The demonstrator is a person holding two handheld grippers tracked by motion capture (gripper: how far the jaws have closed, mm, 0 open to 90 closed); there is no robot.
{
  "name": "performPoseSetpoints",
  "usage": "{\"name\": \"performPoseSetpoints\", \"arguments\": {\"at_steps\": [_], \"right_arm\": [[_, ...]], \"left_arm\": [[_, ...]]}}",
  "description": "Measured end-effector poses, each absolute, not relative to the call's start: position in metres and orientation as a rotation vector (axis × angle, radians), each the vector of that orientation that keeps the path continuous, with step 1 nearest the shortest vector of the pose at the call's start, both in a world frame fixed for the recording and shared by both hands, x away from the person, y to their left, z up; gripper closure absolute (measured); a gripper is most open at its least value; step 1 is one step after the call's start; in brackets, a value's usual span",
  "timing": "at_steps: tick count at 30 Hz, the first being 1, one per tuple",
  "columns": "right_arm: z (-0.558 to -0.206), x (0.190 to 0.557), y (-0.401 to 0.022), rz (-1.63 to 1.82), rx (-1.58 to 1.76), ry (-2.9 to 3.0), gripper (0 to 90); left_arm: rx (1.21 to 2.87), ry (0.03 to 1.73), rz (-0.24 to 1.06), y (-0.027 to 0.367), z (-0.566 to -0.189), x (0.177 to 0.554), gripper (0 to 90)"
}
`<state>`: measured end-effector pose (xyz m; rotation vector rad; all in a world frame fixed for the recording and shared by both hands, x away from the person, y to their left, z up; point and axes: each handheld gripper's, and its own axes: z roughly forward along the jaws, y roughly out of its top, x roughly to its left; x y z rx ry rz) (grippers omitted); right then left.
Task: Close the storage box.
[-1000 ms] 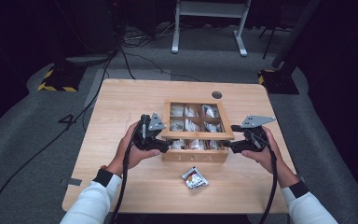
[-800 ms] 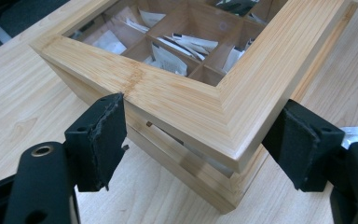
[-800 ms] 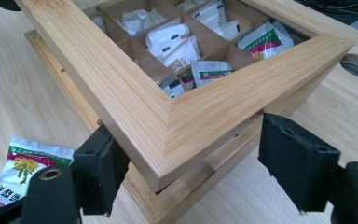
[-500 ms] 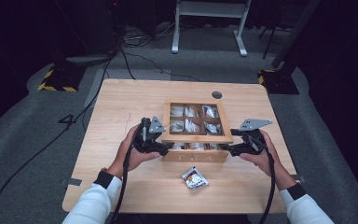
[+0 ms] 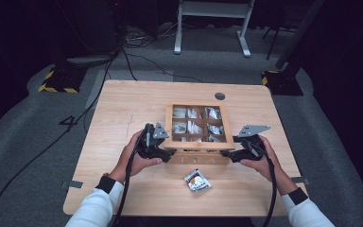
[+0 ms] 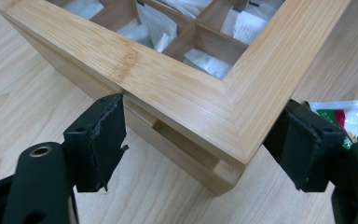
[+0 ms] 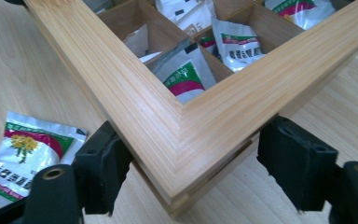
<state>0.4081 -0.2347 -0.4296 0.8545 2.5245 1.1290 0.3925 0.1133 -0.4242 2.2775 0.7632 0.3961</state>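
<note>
Fingers [image 6: 100,140] of left gripper [image 5: 163,152] straddle the wooden tea box [image 5: 198,158]'s near-left corner, pads touching its sides; right gripper [image 5: 228,153] likewise on near-right corner; box mid-table [image 5: 123,109], sachet [image 5: 197,180] just in front.

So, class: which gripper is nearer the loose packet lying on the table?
Right. The right gripper sits just up-right of the loose packet; the left gripper is slightly farther, up-left.

Lab: dark floor, cables [image 5: 137,45], taped stands [image 5: 59,78].
</note>
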Motion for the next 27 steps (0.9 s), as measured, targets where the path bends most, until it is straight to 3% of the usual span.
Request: {"name": "performPoseSetpoints", "arguments": {"at_steps": [27], "right_arm": [[-0.435,0.392,-0.246,1.153,0.864,2.497,31.7]], "left_arm": [[2.250,0.706,0.388,0.117,-0.432,0.374,25.7]]}}
